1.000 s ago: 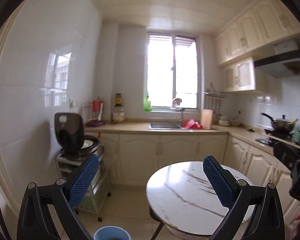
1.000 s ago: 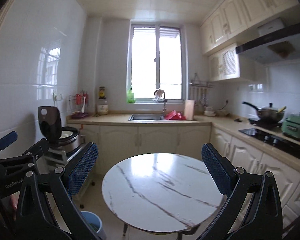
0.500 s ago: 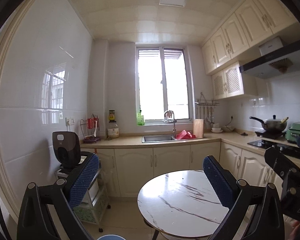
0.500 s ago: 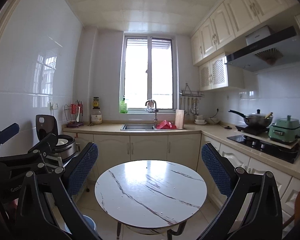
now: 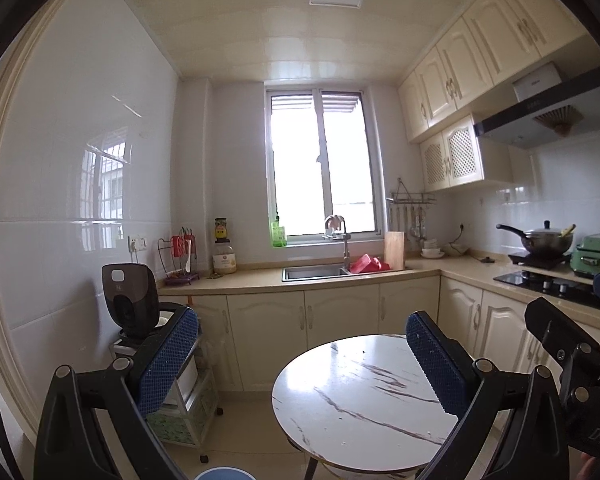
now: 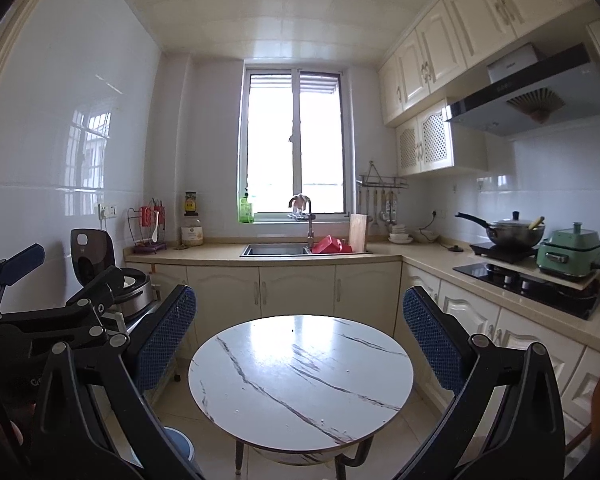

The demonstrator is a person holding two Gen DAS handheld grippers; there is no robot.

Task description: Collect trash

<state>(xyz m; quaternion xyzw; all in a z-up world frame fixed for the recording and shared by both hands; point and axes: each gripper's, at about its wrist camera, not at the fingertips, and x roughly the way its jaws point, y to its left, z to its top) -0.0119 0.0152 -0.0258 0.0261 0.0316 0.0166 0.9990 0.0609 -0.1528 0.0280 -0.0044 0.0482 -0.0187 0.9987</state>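
Note:
A round white marble-top table (image 6: pixel 300 380) stands in a small kitchen; it also shows in the left wrist view (image 5: pixel 364 404). Only tiny dark specks lie on its top. A blue bin (image 6: pixel 178 444) stands on the floor at the table's left, and its rim (image 5: pixel 224 474) shows at the bottom of the left wrist view. My left gripper (image 5: pixel 302 350) is open and empty, raised back from the table. My right gripper (image 6: pixel 300 328) is open and empty, facing the table. The left gripper also shows at the left edge of the right wrist view (image 6: pixel 40 312).
A rice cooker (image 5: pixel 134 308) with its lid up sits on a small cart left of the table. Cream cabinets with a sink (image 6: pixel 276 249) run along the back wall under the window. A stove with a pan (image 6: pixel 512 236) and a green appliance (image 6: pixel 572 254) is on the right counter.
Both grippers have tilted up and pulled back, so more ceiling shows and the table looks smaller and lower. Both stayed open and empty.

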